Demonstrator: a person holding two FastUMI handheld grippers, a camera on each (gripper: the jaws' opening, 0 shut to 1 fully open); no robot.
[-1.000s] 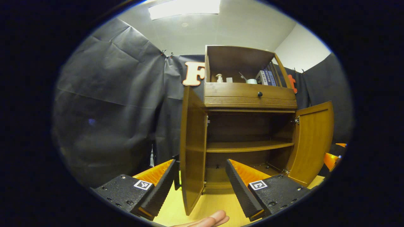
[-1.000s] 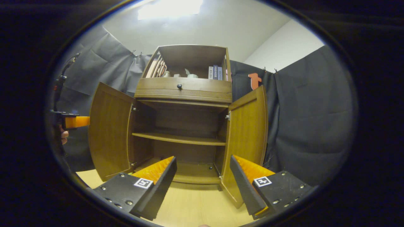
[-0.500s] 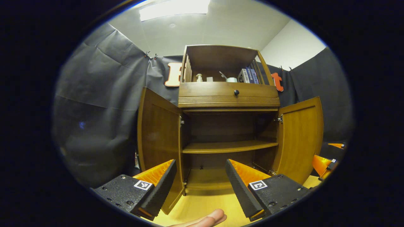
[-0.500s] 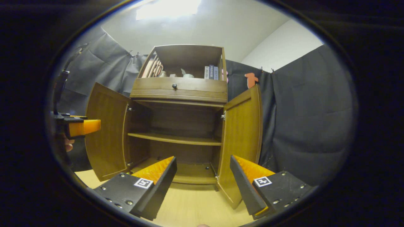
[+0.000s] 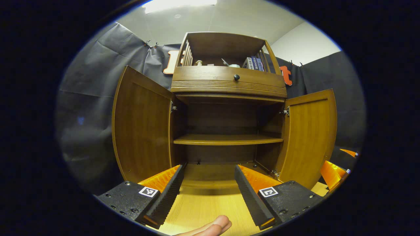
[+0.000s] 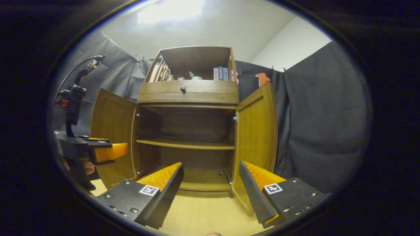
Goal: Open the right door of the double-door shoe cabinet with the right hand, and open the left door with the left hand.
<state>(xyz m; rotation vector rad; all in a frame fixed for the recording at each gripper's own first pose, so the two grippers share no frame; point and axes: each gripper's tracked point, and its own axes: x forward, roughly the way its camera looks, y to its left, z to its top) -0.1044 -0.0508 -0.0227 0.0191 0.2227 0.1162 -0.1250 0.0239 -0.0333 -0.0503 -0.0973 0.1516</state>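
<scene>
Both brown wooden doors, the left door and the right door, of the brown wooden double-door shoe cabinet stand swung wide, so each hand-held gripper, left and right, rests spread and empty before the cabinet.

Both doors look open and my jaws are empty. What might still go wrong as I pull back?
1. The right door stands close beside the right gripper; a sideways move may knock it.
2. The left gripper hangs just in front of the left door and may bump it.
3. Neither door is held, so either may swing back.
</scene>
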